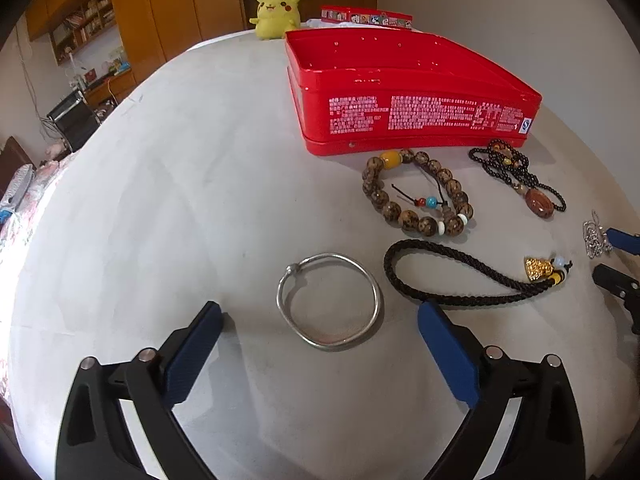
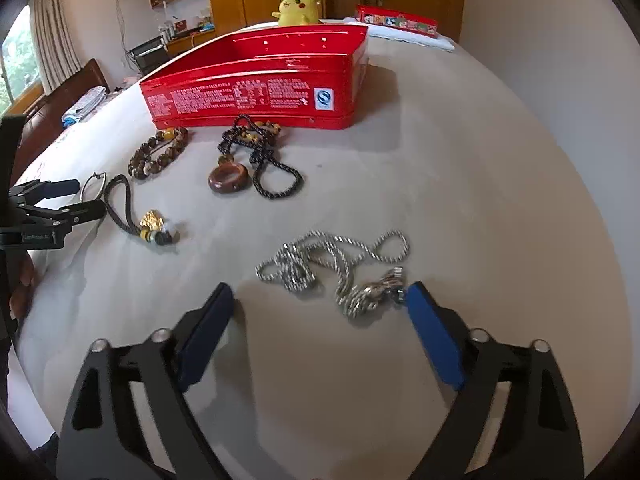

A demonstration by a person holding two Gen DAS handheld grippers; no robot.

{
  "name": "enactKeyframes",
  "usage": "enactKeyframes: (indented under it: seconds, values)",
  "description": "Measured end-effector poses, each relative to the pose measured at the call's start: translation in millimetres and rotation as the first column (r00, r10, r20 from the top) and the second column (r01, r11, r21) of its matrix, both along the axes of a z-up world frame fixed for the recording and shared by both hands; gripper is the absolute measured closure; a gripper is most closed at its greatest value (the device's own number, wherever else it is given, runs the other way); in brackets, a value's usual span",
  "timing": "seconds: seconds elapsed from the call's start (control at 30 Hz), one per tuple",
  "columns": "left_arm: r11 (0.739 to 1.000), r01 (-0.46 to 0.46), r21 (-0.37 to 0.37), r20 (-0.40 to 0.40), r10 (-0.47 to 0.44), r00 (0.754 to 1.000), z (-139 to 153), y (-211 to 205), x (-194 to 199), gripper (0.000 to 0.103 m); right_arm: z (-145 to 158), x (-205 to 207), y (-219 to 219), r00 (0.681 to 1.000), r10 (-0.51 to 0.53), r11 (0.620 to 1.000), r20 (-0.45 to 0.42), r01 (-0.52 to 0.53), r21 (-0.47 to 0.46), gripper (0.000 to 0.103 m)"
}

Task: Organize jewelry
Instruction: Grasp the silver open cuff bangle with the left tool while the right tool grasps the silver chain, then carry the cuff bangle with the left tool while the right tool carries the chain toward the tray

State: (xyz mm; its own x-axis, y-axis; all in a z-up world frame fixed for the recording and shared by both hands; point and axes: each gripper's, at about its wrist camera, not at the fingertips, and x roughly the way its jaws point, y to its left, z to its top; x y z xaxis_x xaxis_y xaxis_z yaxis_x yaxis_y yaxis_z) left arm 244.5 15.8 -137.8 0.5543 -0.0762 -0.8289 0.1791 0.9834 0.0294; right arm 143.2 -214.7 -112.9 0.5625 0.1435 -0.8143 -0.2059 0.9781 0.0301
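Note:
An open red tin box (image 1: 408,116) stands on the grey table. In front of it lie a brown bead bracelet (image 1: 416,192), a black bead necklace with a brown pendant (image 1: 538,202), a black braided cord with a gold charm (image 1: 472,276) and a silver bangle (image 1: 330,306). My left gripper (image 1: 320,312) is open, its fingers either side of the bangle's near part. In the right wrist view a silver chain (image 2: 336,268) lies just ahead of my open right gripper (image 2: 320,296); its right fingertip (image 2: 416,296) is at the chain's clasp end.
A yellow Pikachu plush (image 1: 278,14) and a red lid (image 1: 366,16) sit at the table's far edge. The box shows in the right wrist view (image 2: 256,92) too. Wooden cupboards, shelves and a bed lie beyond the table on the left.

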Motion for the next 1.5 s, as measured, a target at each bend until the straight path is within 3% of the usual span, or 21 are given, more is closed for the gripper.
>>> enactKeyframes:
  seconds: [0.07,0.2,0.33,0.57,1.5]
  values:
    - [1.0,0.005,-0.004,0.01,-0.004,1.0,2,-1,-1,0.016,1,2,1,1.0,0.016,1.0,0.003,-0.016,0.005,0.034]
    - [0.999,0.036,-0.009,0.015,-0.036,0.999,7,-5,-2,0.054,3,4,1,0.999,0.037,0.999,0.006,-0.037,0.011,0.051]
    - [0.999,0.036,-0.008,0.014,-0.036,0.999,6,-8,-1,0.054,5,4,0,0.999,0.049,0.999,0.006,-0.049,0.018,0.075]
    - [0.999,0.034,-0.035,0.01,-0.034,0.999,10,-2,-8,0.055,8,1,-1,0.998,0.06,0.998,0.0,-0.06,0.035,0.088]
    - [0.998,0.039,-0.055,0.062,-0.035,0.997,38,4,-25,0.055,62,-19,10,0.991,0.1,0.991,0.086,-0.107,0.079,0.091]
